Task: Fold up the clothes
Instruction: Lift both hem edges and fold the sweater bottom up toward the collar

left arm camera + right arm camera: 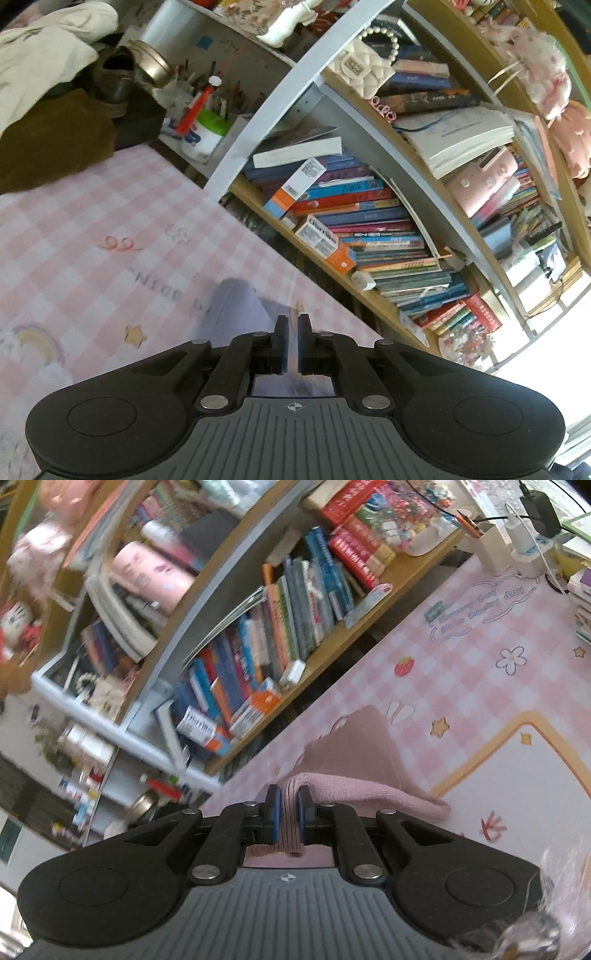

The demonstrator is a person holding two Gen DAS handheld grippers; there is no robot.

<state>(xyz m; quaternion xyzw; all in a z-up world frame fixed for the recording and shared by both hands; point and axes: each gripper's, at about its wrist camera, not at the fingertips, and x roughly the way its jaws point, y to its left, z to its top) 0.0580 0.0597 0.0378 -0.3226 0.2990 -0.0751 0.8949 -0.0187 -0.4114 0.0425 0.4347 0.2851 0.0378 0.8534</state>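
Observation:
A pink knitted garment (373, 794) hangs over the pink checked mat (461, 672). My right gripper (289, 797) is shut on its ribbed edge, and a ribbed strip runs back between the blue pads. The rest of the cloth drapes off to the right and casts a mauve shadow on the mat. In the left wrist view my left gripper (293, 328) is shut, with only a thin pale strip of the cloth between its pads. A blurred lavender fold of the garment (240, 306) shows just ahead of it, over the same mat (92, 229).
A bookshelf (369, 221) crammed with books runs along the mat's far edge, also in the right wrist view (258, 646). Heaped cream and brown clothes (44, 92) and a shoe lie at the far left. Chargers and cables (528, 535) and a book stack stand far right.

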